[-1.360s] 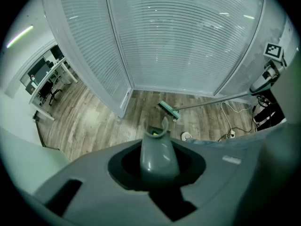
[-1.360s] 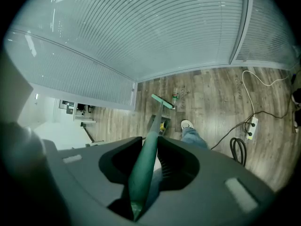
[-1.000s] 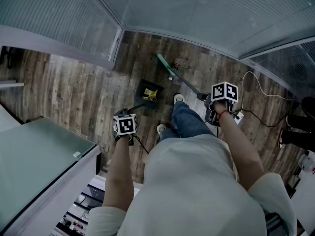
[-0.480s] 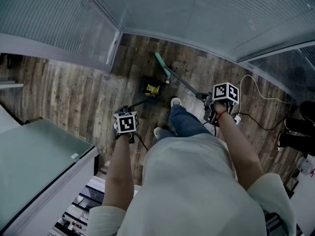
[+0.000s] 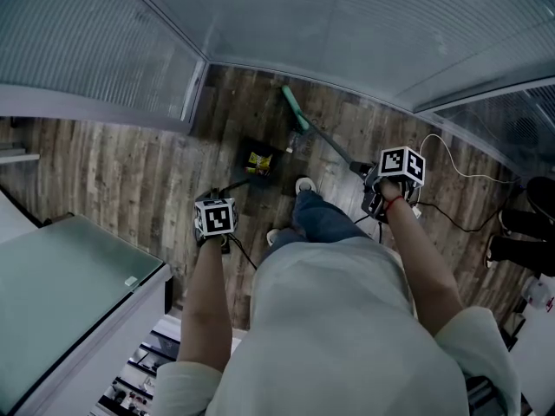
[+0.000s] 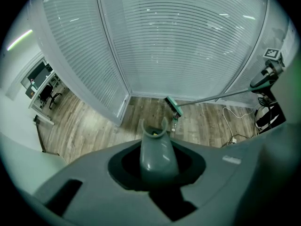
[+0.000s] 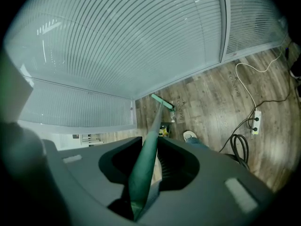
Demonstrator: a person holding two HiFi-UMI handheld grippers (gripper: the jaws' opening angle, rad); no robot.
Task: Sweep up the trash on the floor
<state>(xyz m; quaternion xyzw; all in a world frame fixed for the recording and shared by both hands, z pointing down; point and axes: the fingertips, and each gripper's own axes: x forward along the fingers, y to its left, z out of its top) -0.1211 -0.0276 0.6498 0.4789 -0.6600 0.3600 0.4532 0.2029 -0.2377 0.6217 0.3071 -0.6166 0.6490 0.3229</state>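
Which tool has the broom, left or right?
The right tool: the green broom handle runs between its jaws. The left tool grips the grey dustpan handle.

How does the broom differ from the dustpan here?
The broom is green with a long thin handle, in the right gripper; the dustpan is dark with a shorter grey handle, in the left gripper. The dustpan holds yellow trash; the broom's head rests beyond it by the wall. Both touch the floor.

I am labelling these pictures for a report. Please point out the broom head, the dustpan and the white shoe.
broom head [image 5: 293, 108], head view, middle of the green block.
dustpan [image 5: 270, 171], head view, bare dark part of the pan.
white shoe [image 5: 303, 184], head view, its top.
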